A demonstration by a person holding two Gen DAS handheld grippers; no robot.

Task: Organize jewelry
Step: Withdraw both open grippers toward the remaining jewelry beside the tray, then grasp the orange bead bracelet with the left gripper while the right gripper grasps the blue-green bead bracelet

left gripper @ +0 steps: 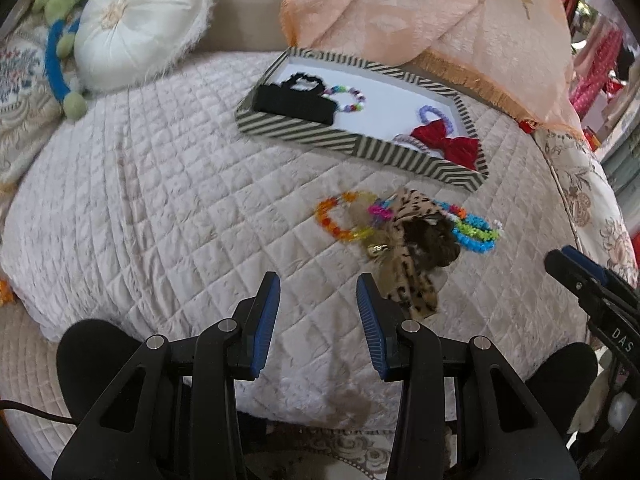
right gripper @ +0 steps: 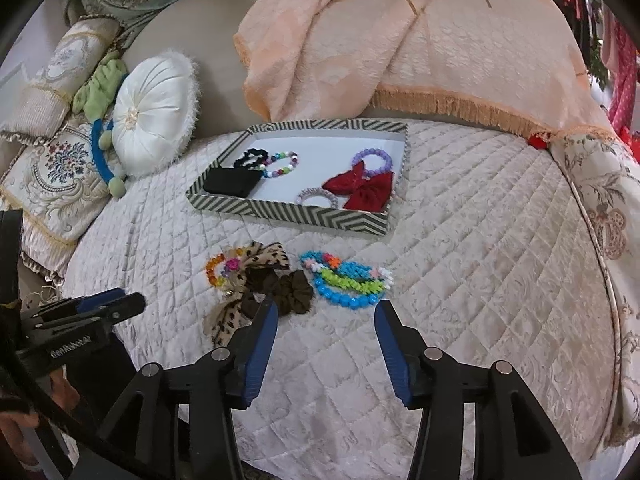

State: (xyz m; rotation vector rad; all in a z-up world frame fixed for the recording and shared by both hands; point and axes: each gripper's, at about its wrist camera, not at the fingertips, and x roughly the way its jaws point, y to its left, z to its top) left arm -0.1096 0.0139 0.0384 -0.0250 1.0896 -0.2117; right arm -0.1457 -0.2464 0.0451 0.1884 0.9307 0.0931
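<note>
Your left tool point(left gripper: 318, 290) wide, empty | right tool point(right gripper: 326, 316) wide, empty | bracelets point(right gripper: 346, 282) just ahead of right tool, unsorted | tray point(right gripper: 280, 210) beyond, part-filled.

Soft even daylight, faint shadows (fisheye-bent, dark corners), slight blur.

A striped tray point(right gripper: 320, 216) is sitting on the quilted bed point(right gripper: 480, 280), holding a red bow point(right gripper: 360, 188), black pieces and bead bracelets, while a leopard bow point(right gripper: 240, 304), brown scrunchie point(right gripper: 292, 288) and bright bead bracelets point(right gripper: 348, 284) are lying loose just in front.
</note>
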